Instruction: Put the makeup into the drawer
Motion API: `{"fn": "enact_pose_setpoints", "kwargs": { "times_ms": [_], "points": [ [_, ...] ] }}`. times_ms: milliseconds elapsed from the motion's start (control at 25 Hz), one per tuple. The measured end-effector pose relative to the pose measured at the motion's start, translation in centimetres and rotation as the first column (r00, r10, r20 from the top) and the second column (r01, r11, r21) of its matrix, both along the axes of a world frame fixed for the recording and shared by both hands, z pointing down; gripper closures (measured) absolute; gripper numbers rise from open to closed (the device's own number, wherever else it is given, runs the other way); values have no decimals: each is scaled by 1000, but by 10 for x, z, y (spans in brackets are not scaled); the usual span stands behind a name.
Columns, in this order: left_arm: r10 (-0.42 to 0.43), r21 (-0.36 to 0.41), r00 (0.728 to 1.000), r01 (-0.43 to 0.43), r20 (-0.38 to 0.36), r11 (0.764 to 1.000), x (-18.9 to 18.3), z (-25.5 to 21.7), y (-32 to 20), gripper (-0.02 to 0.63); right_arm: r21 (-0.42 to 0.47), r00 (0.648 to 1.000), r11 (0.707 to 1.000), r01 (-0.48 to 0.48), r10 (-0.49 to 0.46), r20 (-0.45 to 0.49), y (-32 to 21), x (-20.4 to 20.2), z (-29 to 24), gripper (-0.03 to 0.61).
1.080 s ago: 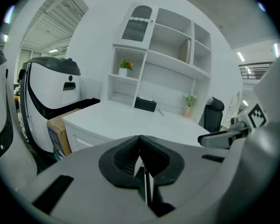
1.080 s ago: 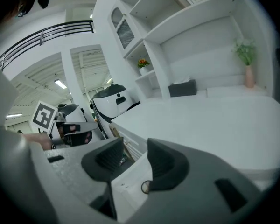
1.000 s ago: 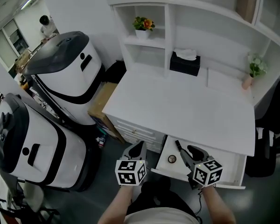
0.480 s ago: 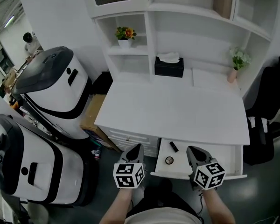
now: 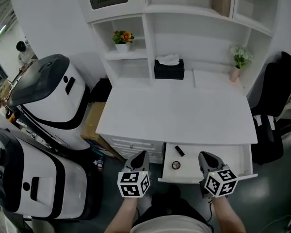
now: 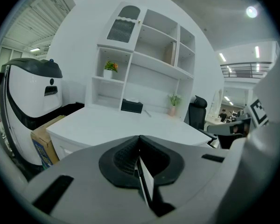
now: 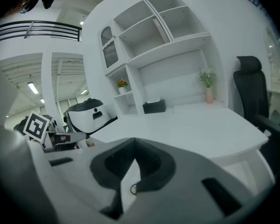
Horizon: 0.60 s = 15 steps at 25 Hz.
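Observation:
The white desk's drawer (image 5: 235, 155) stands pulled out at the lower right of the head view. In its left part lie a short black makeup stick (image 5: 180, 151) and a small round compact (image 5: 176, 165). My right gripper (image 5: 206, 156) hovers over the drawer's front edge, shut and empty; in the right gripper view its jaws (image 7: 134, 143) meet with nothing between them. To the left of the drawer, in front of the desk, my left gripper (image 5: 140, 155) is also shut and empty, its jaws (image 6: 139, 138) closed to a line.
The desk top (image 5: 174, 110) is bare apart from a black tissue box (image 5: 169, 69) and a small vase of flowers (image 5: 236, 64) at the back. A potted flower (image 5: 122, 37) sits on a shelf. A black chair (image 5: 274, 106) stands at the right, with two white-and-black machines (image 5: 48, 98) and a cardboard box (image 5: 89, 123) at the left.
My right gripper has drawn back from inside the drawer and its jaws have shut empty. The black stick stays in the drawer. The left gripper has hardly moved.

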<state>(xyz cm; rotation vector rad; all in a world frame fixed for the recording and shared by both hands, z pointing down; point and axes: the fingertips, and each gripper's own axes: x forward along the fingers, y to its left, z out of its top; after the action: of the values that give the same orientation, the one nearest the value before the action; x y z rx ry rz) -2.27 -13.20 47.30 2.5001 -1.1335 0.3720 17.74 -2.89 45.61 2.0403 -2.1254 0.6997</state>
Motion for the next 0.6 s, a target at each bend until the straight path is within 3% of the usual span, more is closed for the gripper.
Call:
{"fn": "enact_pose_setpoints", "kwargs": {
  "times_ms": [600],
  "points": [
    [68, -1, 997, -69, -31, 998, -4, -2, 12, 611, -16, 995, 995, -100, 100, -29, 24, -1, -1, 577]
  ]
}}
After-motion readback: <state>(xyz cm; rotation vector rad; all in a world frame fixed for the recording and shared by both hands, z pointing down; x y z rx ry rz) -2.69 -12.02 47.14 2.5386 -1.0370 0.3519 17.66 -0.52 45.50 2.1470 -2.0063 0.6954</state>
